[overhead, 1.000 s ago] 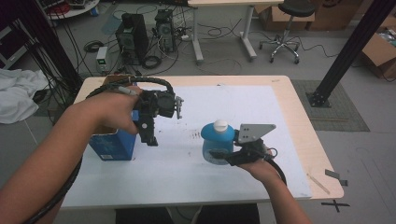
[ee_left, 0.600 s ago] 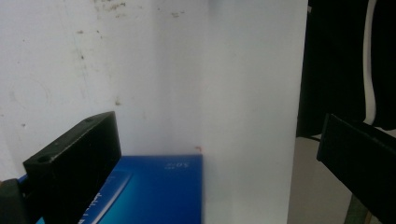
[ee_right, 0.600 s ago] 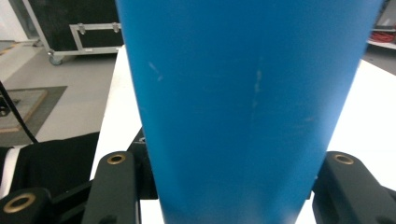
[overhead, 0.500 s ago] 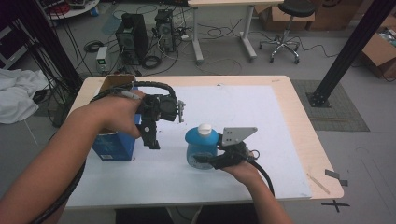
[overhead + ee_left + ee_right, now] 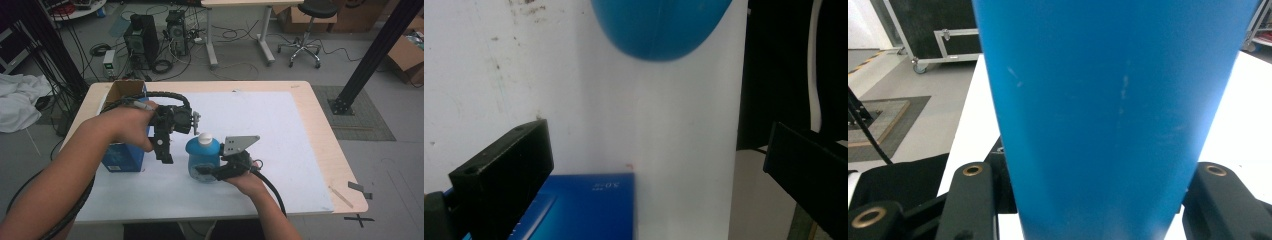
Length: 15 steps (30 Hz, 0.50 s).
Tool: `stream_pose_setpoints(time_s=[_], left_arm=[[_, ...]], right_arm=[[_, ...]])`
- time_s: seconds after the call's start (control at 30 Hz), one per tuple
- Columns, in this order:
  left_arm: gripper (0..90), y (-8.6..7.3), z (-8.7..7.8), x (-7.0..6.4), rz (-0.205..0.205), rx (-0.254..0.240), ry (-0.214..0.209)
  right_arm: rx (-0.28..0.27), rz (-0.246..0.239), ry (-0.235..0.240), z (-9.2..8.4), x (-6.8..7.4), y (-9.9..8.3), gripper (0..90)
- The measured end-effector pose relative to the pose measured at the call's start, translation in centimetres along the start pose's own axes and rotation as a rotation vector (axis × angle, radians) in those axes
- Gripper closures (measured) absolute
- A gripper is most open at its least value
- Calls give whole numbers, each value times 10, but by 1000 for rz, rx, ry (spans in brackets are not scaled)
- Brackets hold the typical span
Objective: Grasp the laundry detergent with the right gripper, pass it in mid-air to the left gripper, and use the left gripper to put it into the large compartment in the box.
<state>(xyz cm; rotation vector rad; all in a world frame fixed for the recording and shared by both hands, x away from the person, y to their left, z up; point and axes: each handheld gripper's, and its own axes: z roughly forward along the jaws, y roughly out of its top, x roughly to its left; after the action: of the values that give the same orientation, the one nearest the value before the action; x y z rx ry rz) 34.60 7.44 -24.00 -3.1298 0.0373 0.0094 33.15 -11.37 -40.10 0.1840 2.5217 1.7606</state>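
In the high view, the blue bottle (image 5: 202, 159) with its white cap (image 5: 205, 138) stands upright just below the middle of the frame, on the white sheet (image 5: 280, 145) covering the desk (image 5: 327, 145). The right gripper (image 5: 207, 172) is clenched around the bottle's lower body; in the right gripper view the bottle sits squarely between both jaws. The left gripper (image 5: 164, 156), left of the bottle, points down with its jaws spread and nothing between them, just beside the blue box (image 5: 122, 159) at the left of the desk.
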Motion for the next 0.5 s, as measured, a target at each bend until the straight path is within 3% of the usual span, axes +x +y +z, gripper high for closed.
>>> stream_pose_setpoints(time_s=[0.5], left_arm=[[0,10,8,-6,21,-11,-14]], right_arm=[[10,-30,41,25,4,8,452]])
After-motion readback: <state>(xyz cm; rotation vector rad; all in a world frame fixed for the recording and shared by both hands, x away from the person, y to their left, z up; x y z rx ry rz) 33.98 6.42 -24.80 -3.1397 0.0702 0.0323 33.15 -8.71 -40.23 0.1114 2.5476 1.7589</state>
